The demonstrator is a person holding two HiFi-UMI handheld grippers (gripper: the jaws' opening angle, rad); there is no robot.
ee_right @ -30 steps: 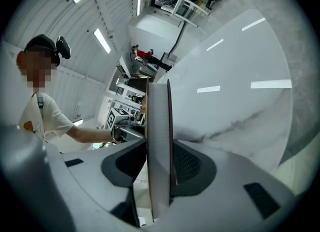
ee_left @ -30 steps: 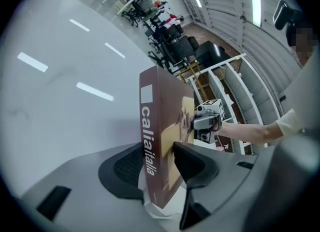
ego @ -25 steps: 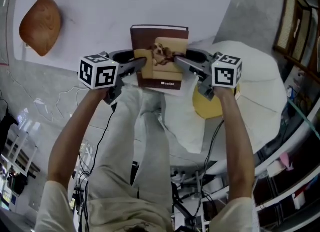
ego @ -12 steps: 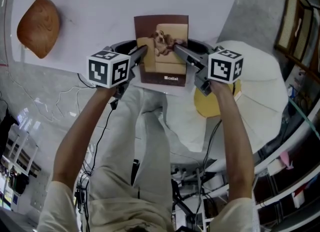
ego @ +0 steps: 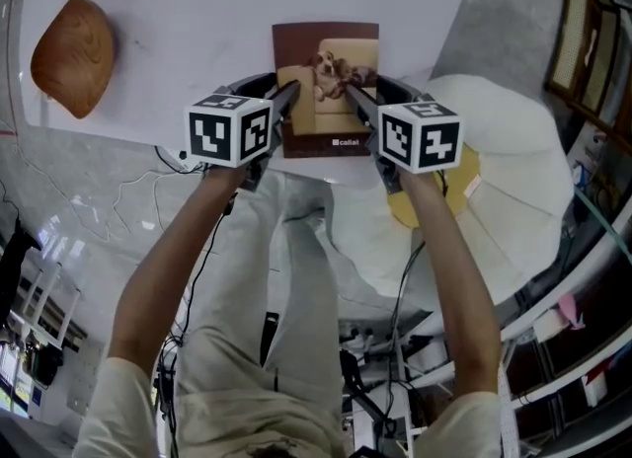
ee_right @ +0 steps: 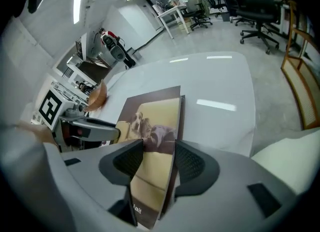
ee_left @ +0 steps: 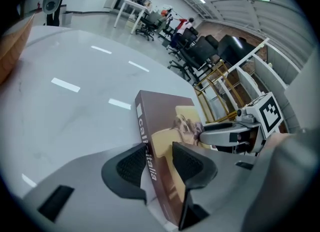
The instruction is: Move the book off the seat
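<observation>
Book [ego: 326, 81] is pinched from both sides at once, and I think that's the whole point of using two claws. The left claw [ee_left: 159, 163] is clamped across the spine edge, one pad on each cover. The right claw [ee_right: 159, 161] has the opposite, page-side edge between its pads. Gripping both long edges keeps it level instead of letting it droop or flop open from one corner.

It sits right between the two claws, just ahead of their marker cubes, dog-picture cover up, over the near edge of the white surface [ego: 197, 12]. The pale cushioned seat [ego: 523, 130] is out past the right claw's outer side and back toward the person. So to me the book looks clear of it, and this is the put-down.

That fits the right claw: its jaws are opening, though the pads look like they touch the covers. The left one is closed firmly on the spine, probably to steady things. A brown wooden thing [ego: 74, 56] lies well out past the left claw, so it's no factor.
</observation>
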